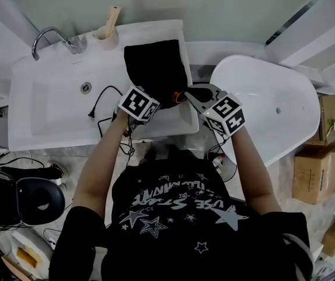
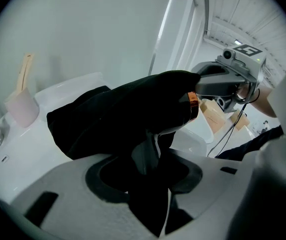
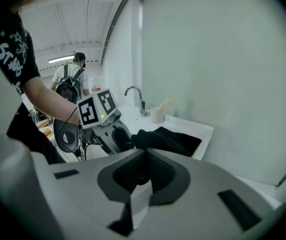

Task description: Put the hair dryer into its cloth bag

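Over the sink (image 1: 50, 107) at twelve o'clock, left gripper (image 2: 150, 161) and right gripper (image 3: 144, 156) both pinch the cloth bag (image 1: 156, 63), seemingly holding its mouth round the hair dryer (image 2: 193, 104).

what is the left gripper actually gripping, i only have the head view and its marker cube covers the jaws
observer: the left gripper is shut on a fold of the black cloth bag.
operator: is the dryer inside
observer: mostly, it seems. the bag bulges, and only the orange-ringed end of the hair dryer shows at its mouth.
operator: and the right one
observer: the right gripper has its jaws together, tips by that mouth; whether they pinch cloth i can't tell.
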The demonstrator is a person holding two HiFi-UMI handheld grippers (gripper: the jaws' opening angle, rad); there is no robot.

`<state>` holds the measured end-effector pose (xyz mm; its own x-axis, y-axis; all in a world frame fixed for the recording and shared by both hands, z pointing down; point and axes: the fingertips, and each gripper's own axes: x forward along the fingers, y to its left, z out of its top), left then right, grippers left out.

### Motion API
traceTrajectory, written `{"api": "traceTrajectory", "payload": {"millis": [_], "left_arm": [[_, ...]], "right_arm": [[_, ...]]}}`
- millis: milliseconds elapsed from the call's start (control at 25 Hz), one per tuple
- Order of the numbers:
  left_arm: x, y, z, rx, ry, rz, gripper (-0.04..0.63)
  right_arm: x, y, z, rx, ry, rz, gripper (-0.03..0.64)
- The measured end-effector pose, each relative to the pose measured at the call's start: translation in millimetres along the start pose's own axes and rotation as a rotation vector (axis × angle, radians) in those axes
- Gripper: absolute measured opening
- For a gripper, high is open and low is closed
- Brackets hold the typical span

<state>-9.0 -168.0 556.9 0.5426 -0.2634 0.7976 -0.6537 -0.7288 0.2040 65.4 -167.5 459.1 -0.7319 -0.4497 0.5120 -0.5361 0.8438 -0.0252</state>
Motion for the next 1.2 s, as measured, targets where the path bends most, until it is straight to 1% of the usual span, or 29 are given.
{"api": "traceTrajectory", "payload": {"millis": [200, 440, 520, 600, 680, 840, 1040, 1200], "left_arm": [[-1.2, 5.2, 4.8, -0.028, -0.016, 0.007, 0.189], [2.8, 8.6, 7.4, -0.056, 0.001, 0.043, 0.189], [4.2, 14.2, 10.5, -0.077, -0.002, 0.066, 0.189], [3.5, 19.1, 15.8, -0.101, -0.018, 0.082, 0.189], [2.1, 22.1, 21.3, -0.110, -0.027, 0.087, 0.189], [5.3, 30.4, 24.8, -0.109, -0.010, 0.108, 0.189], [7.6, 47.7, 19.6, -0.188, -0.001, 0.169, 0.189], [12.6, 55.5, 18.6, -0.257, -0.008, 0.196, 0.187]], "right_arm": [[0.5, 8.5, -6.1, 0.005, 0.000, 0.016, 0.014], [4.3, 12.9, -11.7, -0.014, 0.020, 0.018, 0.014], [7.7, 18.6, -13.6, -0.028, 0.032, 0.038, 0.014], [10.7, 29.4, -15.3, -0.036, 0.039, 0.081, 0.014], [13.3, 39.3, -17.0, -0.047, 0.040, 0.114, 0.014], [18.7, 42.1, -21.8, -0.063, 0.050, 0.109, 0.014], [15.6, 38.2, -20.9, -0.047, 0.045, 0.112, 0.014], [16.6, 38.1, -23.2, -0.033, 0.044, 0.120, 0.012]]}}
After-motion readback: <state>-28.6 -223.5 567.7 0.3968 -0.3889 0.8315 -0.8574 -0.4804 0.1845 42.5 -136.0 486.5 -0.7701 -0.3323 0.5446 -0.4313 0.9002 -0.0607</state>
